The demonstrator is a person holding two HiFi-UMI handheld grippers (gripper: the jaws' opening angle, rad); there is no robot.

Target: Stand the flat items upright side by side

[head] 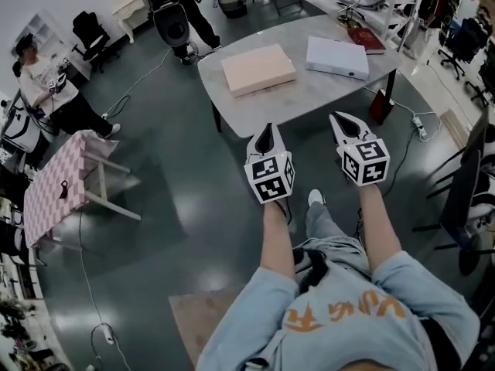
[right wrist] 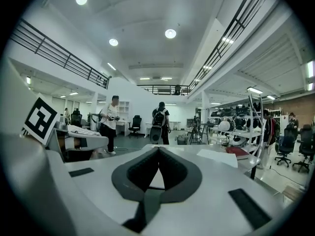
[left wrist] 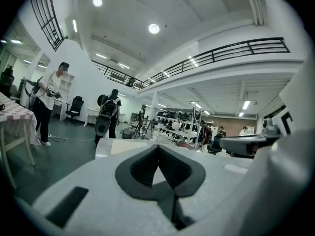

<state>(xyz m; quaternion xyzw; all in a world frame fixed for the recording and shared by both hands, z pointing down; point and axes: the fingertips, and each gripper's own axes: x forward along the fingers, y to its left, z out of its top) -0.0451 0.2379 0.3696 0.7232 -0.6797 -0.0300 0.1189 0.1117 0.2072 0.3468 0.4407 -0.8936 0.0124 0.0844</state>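
- The left tongs point(head: 266, 132) are pressed together with nothing in them.
- The right tongs point(head: 341, 122) are pressed together too, and empty.
- Both hang in the air, just short of the tabletop point(head: 309, 95).
- A flat pink box point(head: 257, 69) lies on the left part of the tabletop.
- A flat white box point(head: 336, 57) lies to its right, apart from it.
- A red book point(head: 366, 39) lies flat at the far right corner.

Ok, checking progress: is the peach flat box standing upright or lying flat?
Lying flat: the peach flat box shows its broad face upward on the grey table.
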